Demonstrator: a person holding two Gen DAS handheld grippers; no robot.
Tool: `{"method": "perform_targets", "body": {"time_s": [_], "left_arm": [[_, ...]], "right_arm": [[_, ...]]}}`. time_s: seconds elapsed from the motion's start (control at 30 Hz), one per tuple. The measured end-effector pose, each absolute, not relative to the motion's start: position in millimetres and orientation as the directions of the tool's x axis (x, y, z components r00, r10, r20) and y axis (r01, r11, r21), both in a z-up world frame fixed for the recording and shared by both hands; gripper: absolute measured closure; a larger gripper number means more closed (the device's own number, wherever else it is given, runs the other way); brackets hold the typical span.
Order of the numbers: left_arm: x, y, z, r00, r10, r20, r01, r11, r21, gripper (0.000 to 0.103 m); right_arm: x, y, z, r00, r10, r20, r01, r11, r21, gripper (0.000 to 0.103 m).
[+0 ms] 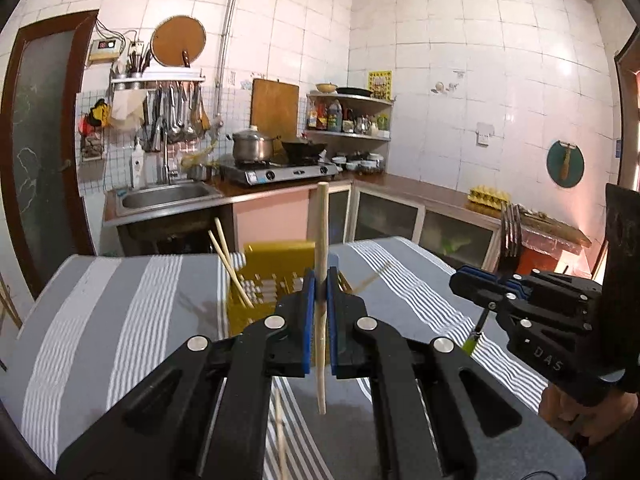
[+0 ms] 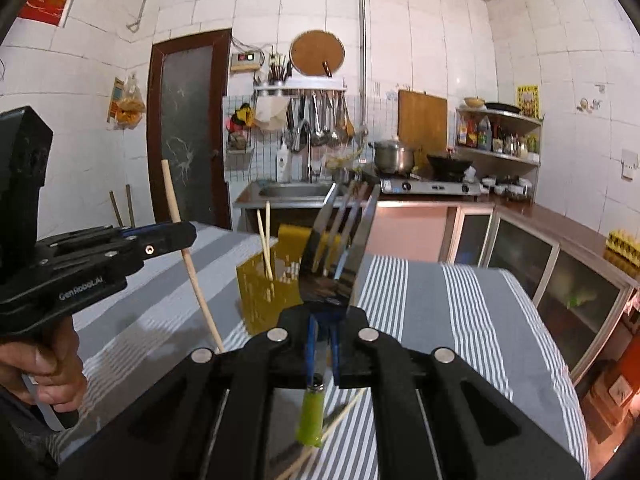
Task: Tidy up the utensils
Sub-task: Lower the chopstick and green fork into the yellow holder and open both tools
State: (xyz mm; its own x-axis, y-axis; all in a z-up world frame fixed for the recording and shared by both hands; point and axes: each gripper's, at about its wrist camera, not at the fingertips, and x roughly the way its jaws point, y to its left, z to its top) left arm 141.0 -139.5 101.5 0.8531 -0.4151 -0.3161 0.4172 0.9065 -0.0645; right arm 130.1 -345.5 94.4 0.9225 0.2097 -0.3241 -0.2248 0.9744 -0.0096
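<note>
- The left gripper [image 1: 320, 284] is clamping a single wooden chopstick [image 1: 321, 240] between its blue pads [image 1: 307, 312]; the stick is standing nearly upright, its top rising above the jaws and its lower end hanging below them, over the striped cloth [image 1: 120, 320].
- From the right wrist view, the same chopstick [image 2: 188, 256] is leaning slightly, passing through the left gripper [image 2: 180, 236] to the left of the yellow utensil basket [image 2: 260, 300].
- The right gripper [image 2: 323, 332] is closing on a metal fork [image 2: 340, 248] with a green handle [image 2: 311, 416]; the tines are pointing up and away, and the handle is sticking out beneath the jaws.
- In the left wrist view, the right gripper [image 1: 480, 280] is sitting to the right of the basket [image 1: 276, 268], holding the fork [image 1: 510, 236] tines-up.
- The basket is standing on the cloth at the far edge of the table, directly ahead of both grippers.
- Two chopsticks [image 1: 228, 264] are already leaning inside the basket's left part, their tips poking above its rim; these two [image 2: 266, 240] also show in the right wrist view.
- More loose chopsticks [image 2: 324, 436] are lying on the cloth on the near side of the basket, under the fork handle; another thin stick [image 1: 280, 432] is lying beneath the left gripper.
- A hand [image 2: 44, 368] is gripping the left gripper's handle, left of the basket.
</note>
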Motion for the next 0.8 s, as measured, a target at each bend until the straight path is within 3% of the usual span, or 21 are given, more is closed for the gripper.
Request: {"method": "perform_targets", "body": {"time_s": [0.17, 0.43, 0.8], "left_arm": [[158, -136, 124, 0.865, -0.405, -0.297, 0.409, 0.911, -0.053, 0.099], [177, -130, 160, 0.891, -0.409, -0.196, 0.41, 0.911, -0.037, 0.099], [222, -134, 171, 0.909, -0.388, -0.152, 0.391, 0.92, -0.012, 0.099]], "right_arm": [[147, -343, 129, 0.943, 0.211, -0.258, -0.224, 0.974, -0.021, 0.097], [176, -324, 166, 0.957, 0.234, -0.173, -0.245, 0.969, -0.044, 0.098], [230, -309, 164, 0.956, 0.239, -0.169, -0.248, 0.968, -0.039, 0.098]]}}
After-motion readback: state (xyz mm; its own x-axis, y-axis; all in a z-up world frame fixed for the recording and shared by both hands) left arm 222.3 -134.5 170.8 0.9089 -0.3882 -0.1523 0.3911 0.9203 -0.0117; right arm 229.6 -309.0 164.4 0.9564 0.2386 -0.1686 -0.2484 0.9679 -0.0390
